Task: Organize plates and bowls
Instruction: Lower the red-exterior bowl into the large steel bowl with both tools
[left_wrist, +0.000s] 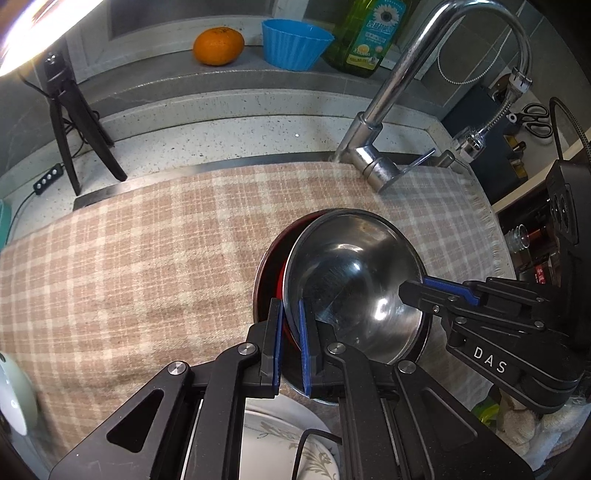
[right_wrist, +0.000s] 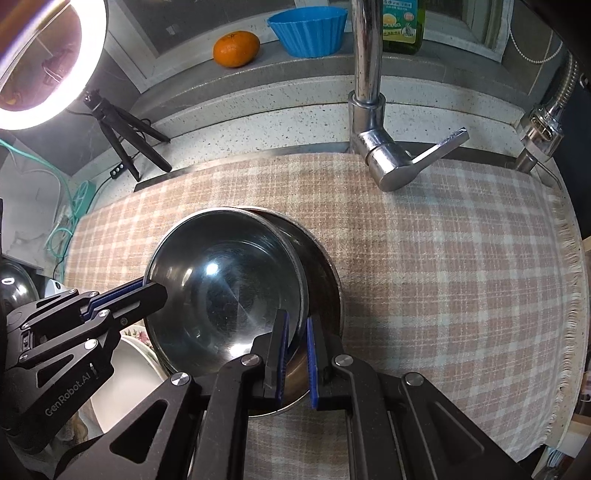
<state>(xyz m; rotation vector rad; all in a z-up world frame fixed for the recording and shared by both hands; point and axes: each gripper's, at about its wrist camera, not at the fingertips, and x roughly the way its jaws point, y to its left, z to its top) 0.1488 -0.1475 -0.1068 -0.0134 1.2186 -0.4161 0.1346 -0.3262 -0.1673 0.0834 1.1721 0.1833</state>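
1. Left wrist view: the left gripper (left_wrist: 291, 339) is reaching up from 6 o'clock, its jaws standing nearly closed and pinching the near rim of a steel bowl (left_wrist: 354, 280).
2. The steel bowl is sitting right of centre, tilted, and nesting over a second bowl (left_wrist: 266, 273) with a dark outside and a red inside, which is showing as a crescent on its 9 o'clock side.
3. The right gripper (left_wrist: 410, 288) is coming in from 3 o'clock, its blue-padded fingers (left_wrist: 448, 287) closed down on the steel bowl's rim on that side.
4. Both bowls are lying over a checked cloth (left_wrist: 147, 258) that is covering the sink area; a tap (left_wrist: 373, 162) is standing at 1 o'clock.
5. On the ledge at 12 o'clock an orange (left_wrist: 218, 45), a blue fluted cup (left_wrist: 295, 44) and a green bottle (left_wrist: 369, 37) are lined up; a small tripod (left_wrist: 70, 122) is standing at 10 o'clock.
6. A white patterned plate (left_wrist: 273, 439) is showing at 6 o'clock beneath the left gripper.
7. Right wrist view: the right gripper (right_wrist: 295, 354) is rising from 6 o'clock, jaws nearly closed, clamping the steel bowl (right_wrist: 225, 288) by its rim at the bowl's 4 o'clock edge.
8. The left gripper (right_wrist: 157, 290) is entering from 9 o'clock, gripping the opposite rim.
9. The second bowl (right_wrist: 321, 273) is peeking out at the steel bowl's 3 o'clock side.
10. A white plate (right_wrist: 129, 376) is lying at 7 o'clock; a ring light (right_wrist: 51, 62) is glowing at 10 o'clock.
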